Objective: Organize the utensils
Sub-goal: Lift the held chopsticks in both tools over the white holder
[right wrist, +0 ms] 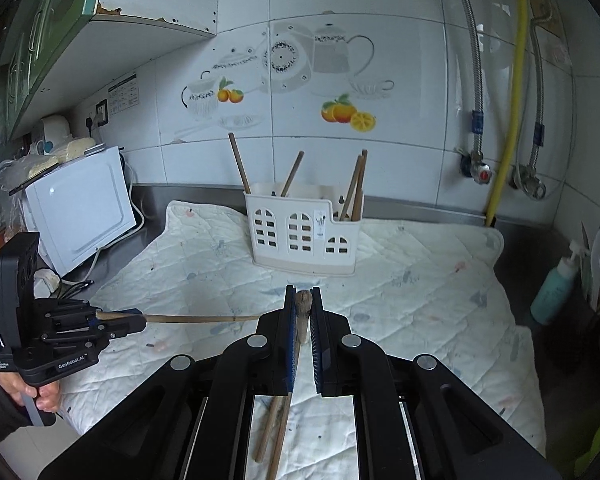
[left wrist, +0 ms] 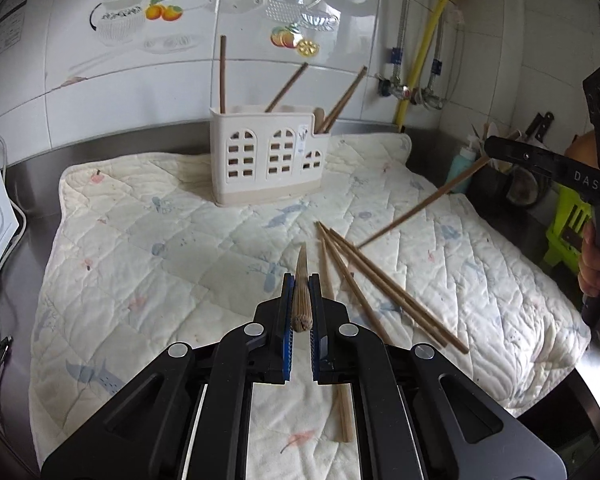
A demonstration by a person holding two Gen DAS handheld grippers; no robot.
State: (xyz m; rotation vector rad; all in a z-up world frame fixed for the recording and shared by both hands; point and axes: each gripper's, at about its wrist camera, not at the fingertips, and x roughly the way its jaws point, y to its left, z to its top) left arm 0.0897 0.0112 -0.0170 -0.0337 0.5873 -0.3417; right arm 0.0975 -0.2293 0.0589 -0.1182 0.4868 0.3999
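Note:
A white utensil holder (left wrist: 268,160) (right wrist: 304,236) stands at the back of a quilted mat (left wrist: 160,240) (right wrist: 420,280), with several brown chopsticks upright in it. My left gripper (left wrist: 301,280) is shut on one chopstick (left wrist: 302,300) that points forward, above the mat. Out at the right, my right gripper (left wrist: 490,148) is shut on another chopstick (left wrist: 420,204), which slants down to the left. In the right wrist view, the right gripper (right wrist: 303,292) clamps its chopstick (right wrist: 302,308), and the left gripper (right wrist: 140,318) holds its chopstick (right wrist: 204,318) level. Several loose chopsticks (left wrist: 364,280) (right wrist: 276,428) lie on the mat.
A white microwave (right wrist: 80,216) sits on the steel counter (left wrist: 32,168) to the left, cables beside it. A teal pump bottle (right wrist: 552,288) and a pot of utensils stand at the right. Hoses and valves (right wrist: 512,120) run down the tiled wall. A green object (left wrist: 568,224) is at far right.

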